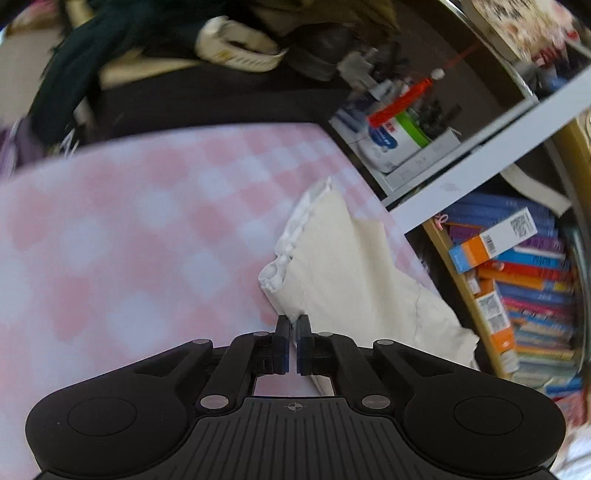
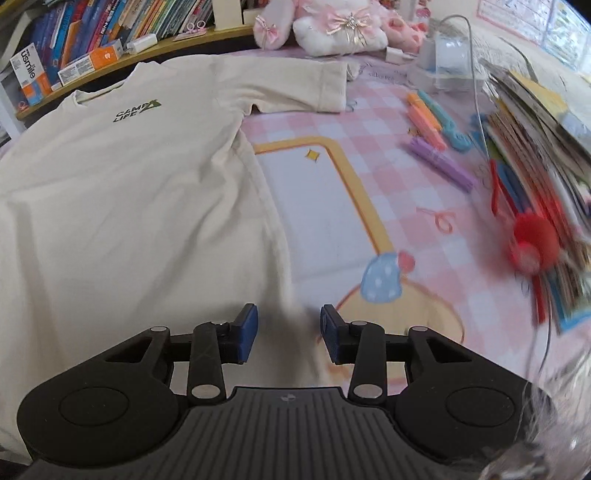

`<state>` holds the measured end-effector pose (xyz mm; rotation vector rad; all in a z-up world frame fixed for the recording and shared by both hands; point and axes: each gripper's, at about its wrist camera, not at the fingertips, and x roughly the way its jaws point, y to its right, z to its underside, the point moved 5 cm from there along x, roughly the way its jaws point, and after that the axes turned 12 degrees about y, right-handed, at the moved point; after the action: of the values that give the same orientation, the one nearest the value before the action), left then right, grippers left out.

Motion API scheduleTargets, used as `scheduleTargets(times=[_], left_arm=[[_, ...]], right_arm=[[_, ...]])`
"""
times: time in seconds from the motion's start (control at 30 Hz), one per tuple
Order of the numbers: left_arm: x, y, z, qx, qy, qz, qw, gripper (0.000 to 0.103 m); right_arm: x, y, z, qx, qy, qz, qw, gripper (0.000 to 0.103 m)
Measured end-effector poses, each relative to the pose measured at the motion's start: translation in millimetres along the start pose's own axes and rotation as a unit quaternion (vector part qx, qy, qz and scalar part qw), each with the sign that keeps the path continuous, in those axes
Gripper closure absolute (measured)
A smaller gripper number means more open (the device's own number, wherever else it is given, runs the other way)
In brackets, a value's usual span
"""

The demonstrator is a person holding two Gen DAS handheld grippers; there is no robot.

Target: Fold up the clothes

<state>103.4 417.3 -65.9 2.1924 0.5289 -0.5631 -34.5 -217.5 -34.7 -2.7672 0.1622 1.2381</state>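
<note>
Shows a cream T-shirt (image 2: 129, 203) spread flat, print (image 2: 136, 109) up, on a pink checked mat (image 2: 314, 206), with 1 sleeve (image 2: 295, 88) laid out sideways toward a plush toy (image 2: 332, 33). Runs close to a shelf of books (image 2: 110, 29) at the collar end, with coloured clips (image 2: 436, 122) well apart from it on the mat.

Finds the right gripper (image 2: 288, 317) spread wide, 2 blue pads either side of the shirt's side edge near the hem, gripping nothing. Finds the left gripper (image 1: 294, 321) pressed together on a thin fold of cream cloth (image 1: 351, 266), which bunches and rises toward the pinch. Looks like a corner of the same shirt, though cannot be settled from these 2 views.

Judged as handling: light, soft and limp, with no stiffness of its own. Likely to sag and drape from any single pinch, so best taken at 2 points on 1 edge, kept taut between them. Not fragile, not slippery; probably drags a little on the mat instead of sliding freely. Good places to hold: hem corners, shoulder seams, sleeve cuff, where doubled stitching gives the pads more to bite. Poor place: mid-panel, where only 1 layer may lift and wrinkle.

Fits either a shirt laid out for folding or 1 opened flat again.
</note>
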Motion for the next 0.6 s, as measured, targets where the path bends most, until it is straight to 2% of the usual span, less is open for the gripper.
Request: scheduleTargets(times=[0.17, 0.27, 0.37, 0.43, 0.53, 0.6], left_arm=[[15, 13, -15, 0.082, -0.015, 0.009, 0.9965, 0.101], [10, 7, -11, 0.091, -0.03, 0.005, 0.9954, 0.096], [-13, 1, 3, 0.118, -0.062, 0.041, 0.9902, 0.086], [-38, -1, 19, 0.158, -0.087, 0.071, 0.981, 0.075], [-83, 0, 48, 0.231, -0.12, 0.113, 0.9589, 0.068], [-111, 0, 66, 0.266, -0.138, 0.129, 0.9455, 0.064]], right_arm=[[-9, -24, 10, -0.008, -0.011, -0.014, 1.0, 0.065], [-11, -35, 12, -0.032, -0.012, -0.012, 0.999, 0.065], [-13, -31, 14, -0.043, -0.01, -0.004, 0.999, 0.065], [-14, -26, 16, -0.038, -0.011, -0.004, 0.999, 0.066], [-17, -23, 20, -0.036, -0.013, -0.006, 0.999, 0.067], [-19, -21, 22, -0.036, -0.015, -0.008, 0.999, 0.067]])
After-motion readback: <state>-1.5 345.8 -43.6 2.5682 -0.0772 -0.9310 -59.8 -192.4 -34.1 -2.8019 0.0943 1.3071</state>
